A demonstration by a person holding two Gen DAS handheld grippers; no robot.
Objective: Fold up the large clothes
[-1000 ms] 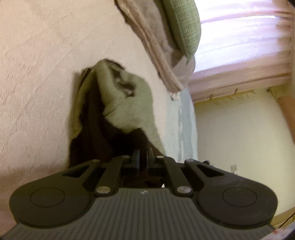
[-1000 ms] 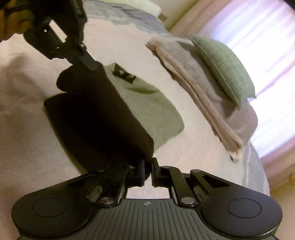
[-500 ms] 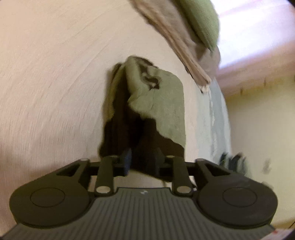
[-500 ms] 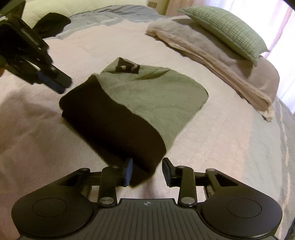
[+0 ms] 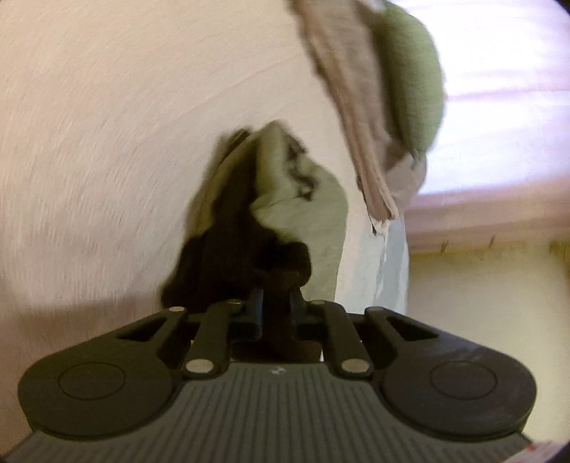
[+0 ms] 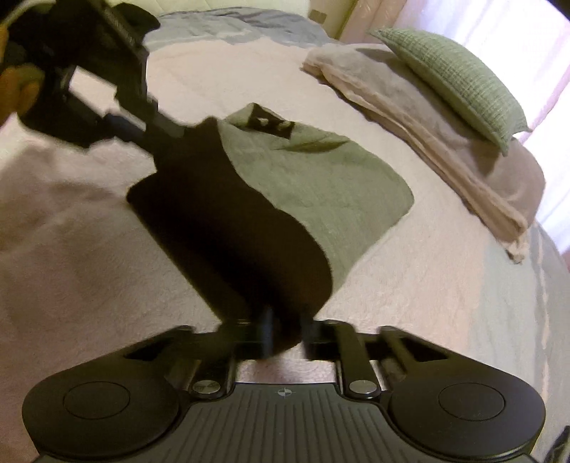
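A green garment [image 6: 320,185] with a dark brown fold [image 6: 228,228] across its near side lies on the pale pink bedcover [image 6: 89,267]. My right gripper [image 6: 286,336] is shut on the near corner of the dark fold. In the right wrist view my left gripper [image 6: 167,126] pinches the far corner of that fold, with a hand [image 6: 21,85] behind it. The left wrist view, which is blurred, shows the garment [image 5: 306,213] lengthwise, with the left gripper [image 5: 278,308] shut on dark cloth. The fold hangs lifted between the two grippers.
A green pillow [image 6: 452,78] rests on a folded beige blanket [image 6: 427,131] at the right side of the bed. A grey-blue sheet [image 6: 231,25] lies at the far end. Pink curtains [image 5: 498,107] and a cream wall [image 5: 481,302] stand beyond the bed edge.
Half a second ago both grippers stood open with the garment lying flat. Both have since shut on the dark fold's corners and raised it, much as one second ago.
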